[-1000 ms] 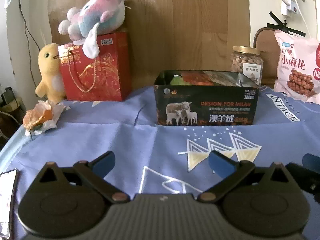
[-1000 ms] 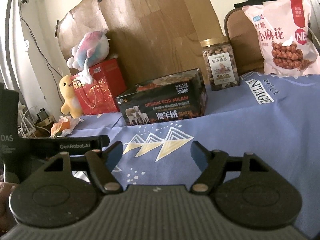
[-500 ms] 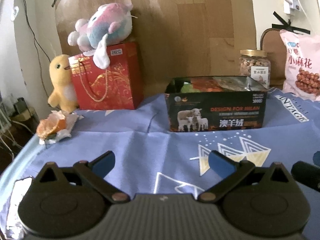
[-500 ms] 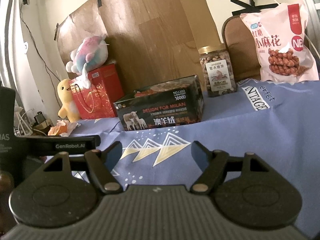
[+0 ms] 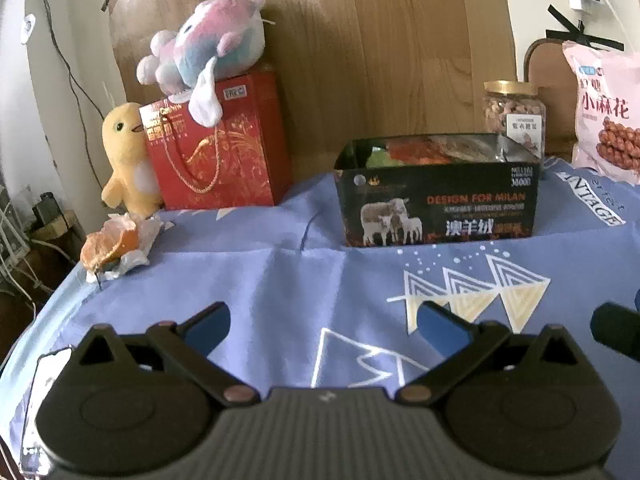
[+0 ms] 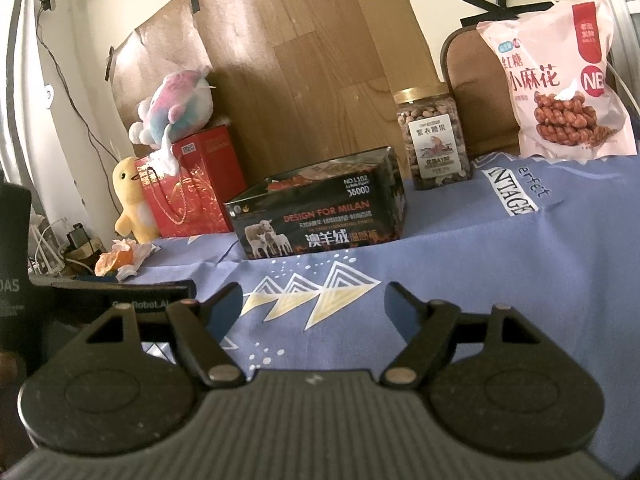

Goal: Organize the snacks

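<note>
Your left gripper (image 5: 322, 322) and right gripper (image 6: 313, 307) both hover spread wide and empty over the blue cloth (image 5: 248, 280), while the dark box (image 6: 320, 216) already holds several packets and the nut jar (image 6: 434, 136) and pink snack bag (image 6: 560, 80) stand behind it, seemingly yet to be sorted.

Both wrist cameras look forward low over the blue-clothed tabletop (image 5: 280, 280) toward the back wall, the right from further right, sharing the dark box (image 5: 438, 208), red bag (image 6: 192, 184) and nut jar (image 6: 434, 136).
</note>
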Motion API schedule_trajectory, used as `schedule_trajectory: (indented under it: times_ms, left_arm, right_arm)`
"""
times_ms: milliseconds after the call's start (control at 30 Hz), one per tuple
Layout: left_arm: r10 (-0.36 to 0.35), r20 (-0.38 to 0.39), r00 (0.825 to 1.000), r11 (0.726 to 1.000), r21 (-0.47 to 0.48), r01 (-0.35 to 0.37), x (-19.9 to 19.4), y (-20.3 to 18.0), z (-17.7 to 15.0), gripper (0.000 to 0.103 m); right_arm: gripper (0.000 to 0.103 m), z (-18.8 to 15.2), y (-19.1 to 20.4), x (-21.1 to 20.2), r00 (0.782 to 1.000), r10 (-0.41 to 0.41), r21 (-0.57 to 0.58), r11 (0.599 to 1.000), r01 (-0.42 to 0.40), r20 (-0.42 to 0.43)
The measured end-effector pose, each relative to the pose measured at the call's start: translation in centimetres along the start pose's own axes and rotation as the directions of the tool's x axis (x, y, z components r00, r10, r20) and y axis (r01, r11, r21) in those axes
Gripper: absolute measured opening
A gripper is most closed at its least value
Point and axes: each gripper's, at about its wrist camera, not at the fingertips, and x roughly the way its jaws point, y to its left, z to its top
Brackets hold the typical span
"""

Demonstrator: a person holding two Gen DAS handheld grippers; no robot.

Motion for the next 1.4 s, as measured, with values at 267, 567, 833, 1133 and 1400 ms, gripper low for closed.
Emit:
schedule_trajectory:
  times_ms: [267,567,833,1133,1400]
  left_arm:
    - [-0.038,-0.069,0.997,0.999,-0.020,0.036,0.7,0.2,-0.4,0.103]
    - [-0.129,-0.083,0.988,0.990,-0.073,0.123,0.7,0.5,-0.9,0.103]
    - [-0.137,-0.009,0.990,0.988,-0.074,0.136,0.0,0.4,-1.3,0.103]
    - [-0.202,0.008,0.979,0.976,-0.084,0.202,-0.2,0.8,-1.3,0.103]
    - [-0.189,-0.043,0.981,0.977,-0.109,0.183,0.2,1.0,-1.4,0.103]
  right_arm:
    - [0.081,0.0,0.1,0.1,1.000,0.001,0.002,1.000,-0.001,-0.007]
    - [0.081,-0.1,0.3,0.1,1.000,-0.023,-0.003,1.000,0.023,0.008]
    - [0.082,-0.1,0.5,-0.3,0.996,-0.071,-0.011,0.997,0.072,0.054]
    - [0.086,0.0,0.6,-0.6,0.993,-0.081,-0.017,0.996,0.083,0.091]
    - [0.086,0.0,0.7,-0.6,0.993,-0.077,-0.011,0.997,0.078,0.084]
